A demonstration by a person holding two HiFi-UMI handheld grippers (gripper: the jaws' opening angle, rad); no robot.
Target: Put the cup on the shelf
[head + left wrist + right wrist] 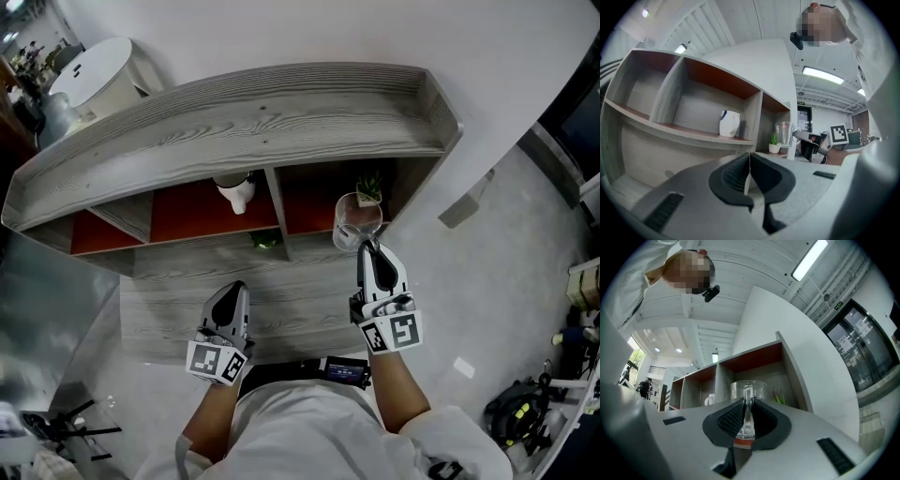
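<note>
A grey wood-grain shelf (234, 122) with red-lined compartments is standing against the white wall, and a white round stand (94, 75) is sitting off its left end. In the middle compartment a white mug (235, 192) is standing alone. In the right compartment a small potted plant (368, 187) is sitting toward the back, and it is sharing that space with whatever comes in at the opening. The left gripper (234, 289) is hanging low in front of the shelf's lower panel, well apart from the compartments, and its jaws are pressing together on nothing. The right gripper (366, 246) is reaching up to the mouth of the right compartment, and its jaws are pinching the handle of the clear glass cup (357, 222), nearly closed on that thin handle. The cup is standing upright just beyond the right gripper's tips, with its handle turned back toward the person. It is at the front edge of the right compartment, just before the plant. I cannot tell whether its base is resting on the red floor or hanging just above it.
</note>
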